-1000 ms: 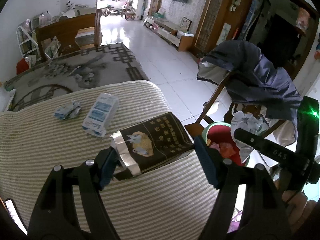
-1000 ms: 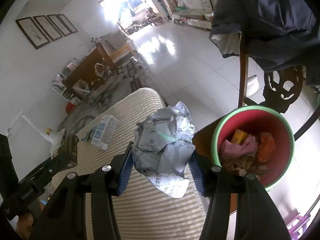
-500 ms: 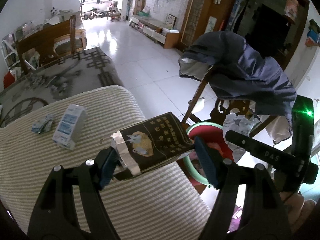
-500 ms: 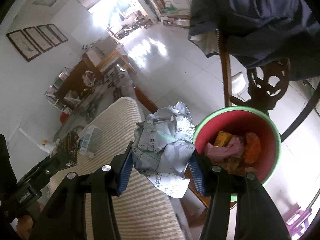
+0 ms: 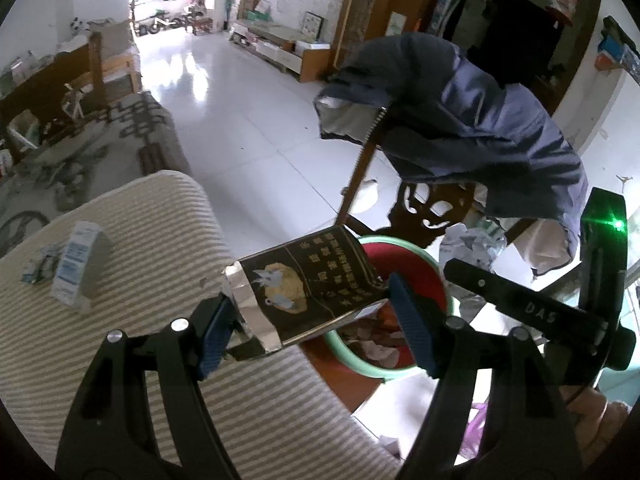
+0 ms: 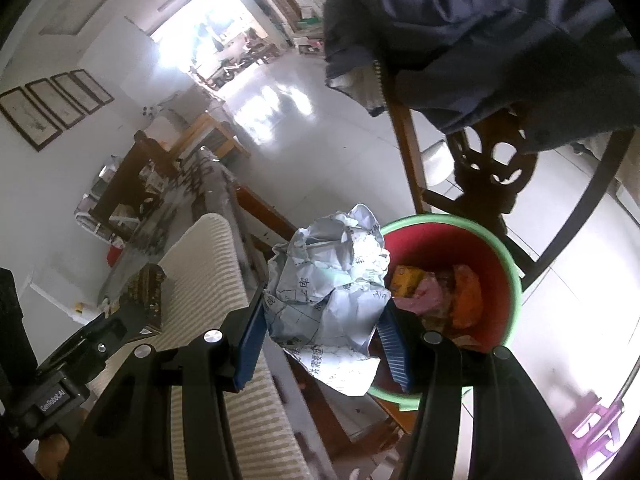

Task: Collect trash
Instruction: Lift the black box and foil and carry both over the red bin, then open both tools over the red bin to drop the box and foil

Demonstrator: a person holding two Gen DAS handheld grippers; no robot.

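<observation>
My left gripper (image 5: 314,326) is shut on a dark flattened carton with gold print (image 5: 308,284), held at the table's right edge over the near rim of a red bin with a green rim (image 5: 360,360). My right gripper (image 6: 322,344) is shut on a crumpled white paper ball (image 6: 332,280), held at the left rim of the same bin (image 6: 460,248), which holds orange, yellow and pink rubbish. The left gripper and carton (image 6: 144,292) also show in the right wrist view. The paper ball (image 5: 472,244) shows in the left wrist view.
A striped cloth covers the table (image 5: 140,240). A small white and blue box (image 5: 76,268) and a crumpled wrapper (image 5: 38,268) lie on it at the left. A wooden chair draped with a blue jacket (image 5: 460,120) stands behind the bin.
Both grippers have moved right, off the table and toward the bin, each keeping its load. The box and wrapper on the table have slid left in view.
</observation>
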